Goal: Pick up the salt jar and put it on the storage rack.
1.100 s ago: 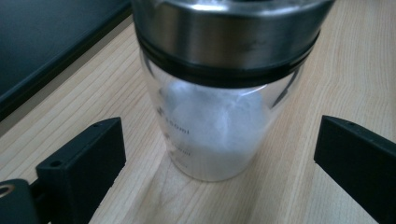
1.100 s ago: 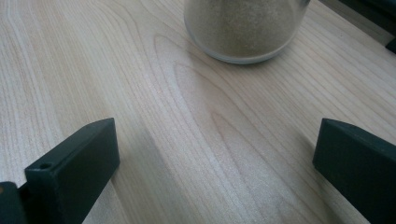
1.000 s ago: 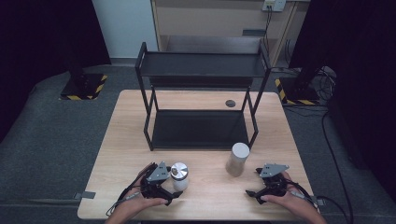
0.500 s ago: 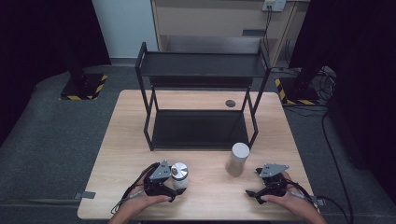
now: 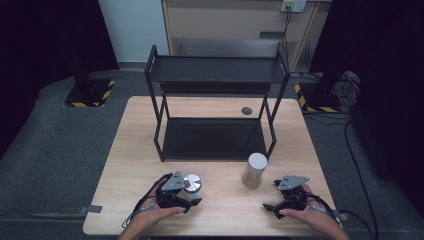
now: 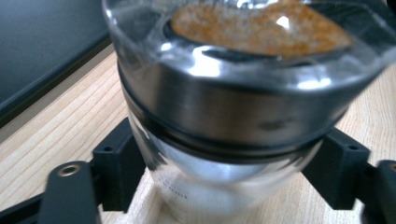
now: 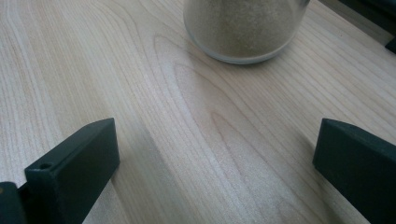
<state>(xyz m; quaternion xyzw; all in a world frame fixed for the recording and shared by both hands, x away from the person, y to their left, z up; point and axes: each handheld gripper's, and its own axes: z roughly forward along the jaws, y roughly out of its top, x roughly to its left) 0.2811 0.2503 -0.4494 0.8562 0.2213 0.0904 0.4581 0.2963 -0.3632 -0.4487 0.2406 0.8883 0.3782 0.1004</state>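
Note:
A short glass jar with a steel lid and orange-brown grains inside stands near the table's front left. My left gripper reaches around it from the left. In the left gripper view the jaws have just been closing, and both black pads press on the jar's glass body below the lid. A taller jar of sandy powder with a pale lid stands front right. My right gripper rests on the table just right of it, open, with bare wood between its jaws and the jar's base ahead.
A black two-tier metal rack stands at the back middle of the wooden table. A small dark disc lies behind its right legs. Cables trail from both grippers over the front edge.
The left gripper's jaws have closed in on the steel-lidded jar, which has stayed in place. The right hand and the tall jar have not moved.

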